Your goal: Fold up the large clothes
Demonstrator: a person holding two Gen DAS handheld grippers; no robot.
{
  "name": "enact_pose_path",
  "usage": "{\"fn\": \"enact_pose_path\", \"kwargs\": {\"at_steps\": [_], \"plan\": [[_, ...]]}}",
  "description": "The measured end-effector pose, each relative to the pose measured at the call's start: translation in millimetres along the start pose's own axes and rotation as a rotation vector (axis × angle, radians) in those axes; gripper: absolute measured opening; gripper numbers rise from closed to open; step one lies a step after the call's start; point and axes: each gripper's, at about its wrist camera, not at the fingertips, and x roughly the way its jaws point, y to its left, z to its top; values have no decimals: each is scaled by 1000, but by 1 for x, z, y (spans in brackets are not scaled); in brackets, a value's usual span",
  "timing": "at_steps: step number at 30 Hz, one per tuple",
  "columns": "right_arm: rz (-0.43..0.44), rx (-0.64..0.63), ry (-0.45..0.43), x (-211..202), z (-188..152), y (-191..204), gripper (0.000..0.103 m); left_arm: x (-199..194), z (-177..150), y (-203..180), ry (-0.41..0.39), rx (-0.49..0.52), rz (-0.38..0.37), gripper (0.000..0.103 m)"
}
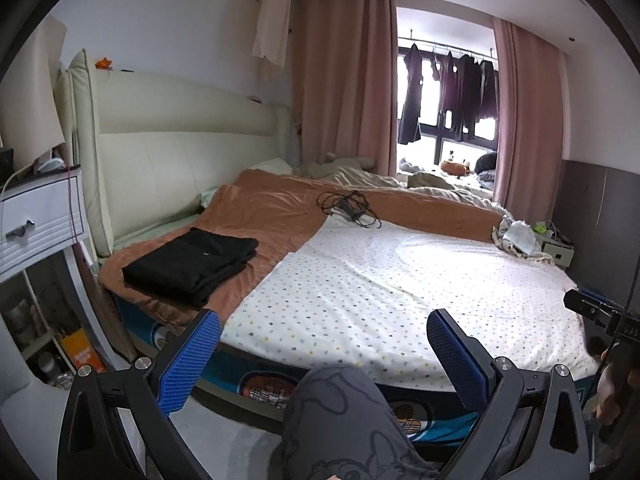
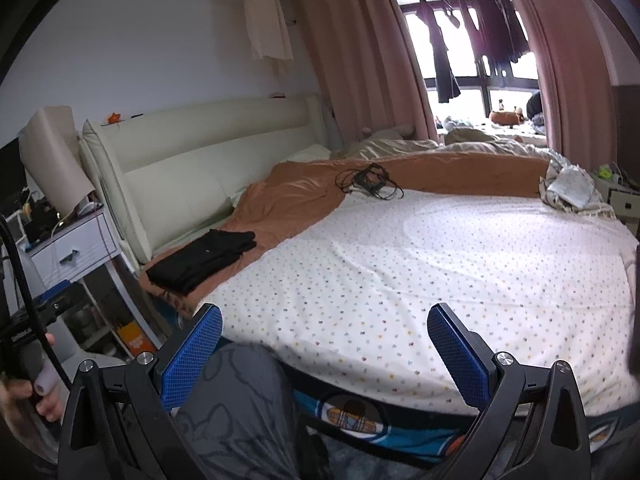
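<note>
Bed [image 1: 400, 280]: dotted white sheet, cream headboard [image 1: 168, 152] at left end.
Orange blanket [image 1: 272, 216]: spread along headboard side.
Folded black garment [image 1: 192, 266]: neat stack on orange blanket, near bed corner by white nightstand [image 1: 40, 220].
Left gripper [image 1: 324, 354]: jaws wide apart, nothing held, above person's knee [image 1: 336, 408].
Right gripper [image 2: 325, 354]: jaws wide apart, nothing held, at bed edge.
Black cable bundle [image 1: 350, 208]: on blanket edge, mid-bed.
</note>
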Motion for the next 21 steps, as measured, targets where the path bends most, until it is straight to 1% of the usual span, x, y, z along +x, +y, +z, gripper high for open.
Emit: {"fn": "enact_pose_path", "kwargs": {"at_steps": [4,13,21], "plan": [[4,6,-3,-1,-1,3,103,-3,-1,1,-1,5,5,103],[-16,9,5,-1,-7,7,103,-7,-3,-1,0,26,-4,103],[-11,26,15,0,-8,6,103,-11,-1,3,-6,12,-11,103]]}}
